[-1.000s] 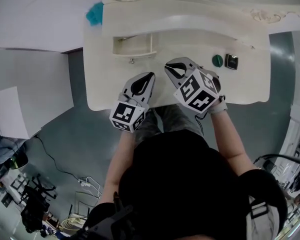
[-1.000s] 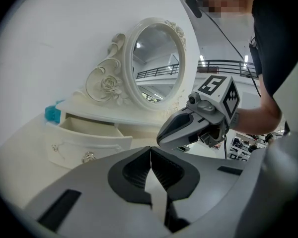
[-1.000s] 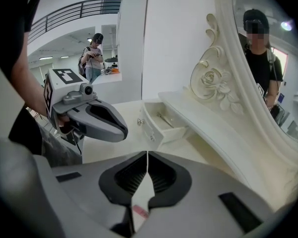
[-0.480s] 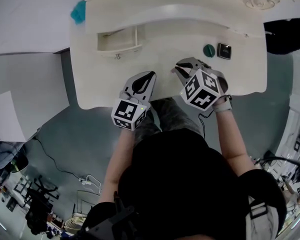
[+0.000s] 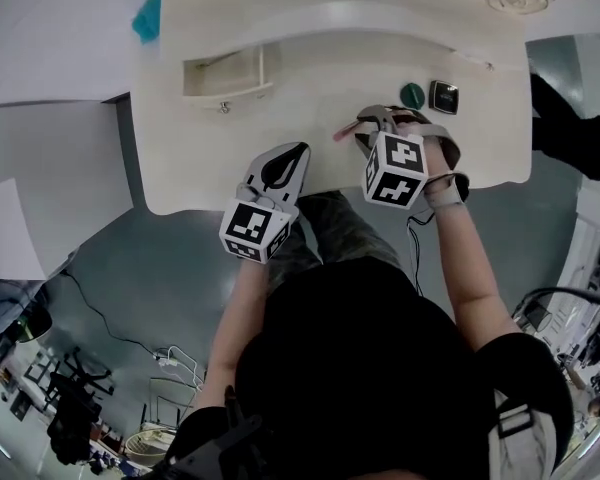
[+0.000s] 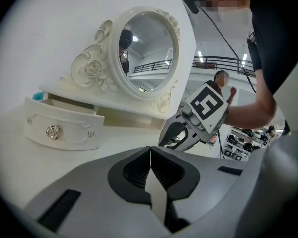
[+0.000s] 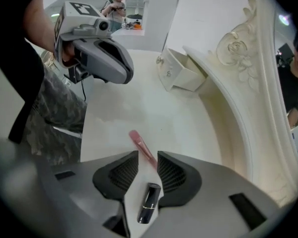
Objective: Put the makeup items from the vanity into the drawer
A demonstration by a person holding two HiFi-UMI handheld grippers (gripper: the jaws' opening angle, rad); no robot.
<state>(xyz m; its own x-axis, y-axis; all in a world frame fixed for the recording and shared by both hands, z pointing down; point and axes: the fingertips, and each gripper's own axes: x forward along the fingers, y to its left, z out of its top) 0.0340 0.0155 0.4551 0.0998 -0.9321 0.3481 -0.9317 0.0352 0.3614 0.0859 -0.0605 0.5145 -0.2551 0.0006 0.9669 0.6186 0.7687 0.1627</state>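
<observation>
Jaws on the right gripper have just been opening and stand apart, pointing down over a dark lipstick lying loose between them at lower centre. A pink stick pokes out past the tips. Looks like it's lining up a grab.

Left gripper view: the left gripper has its jaws pressed together on nothing, just parked. The drawer sits open at left, ready for stuff.

Head view: a green pot and a black compact wait upper right on the counter.
</observation>
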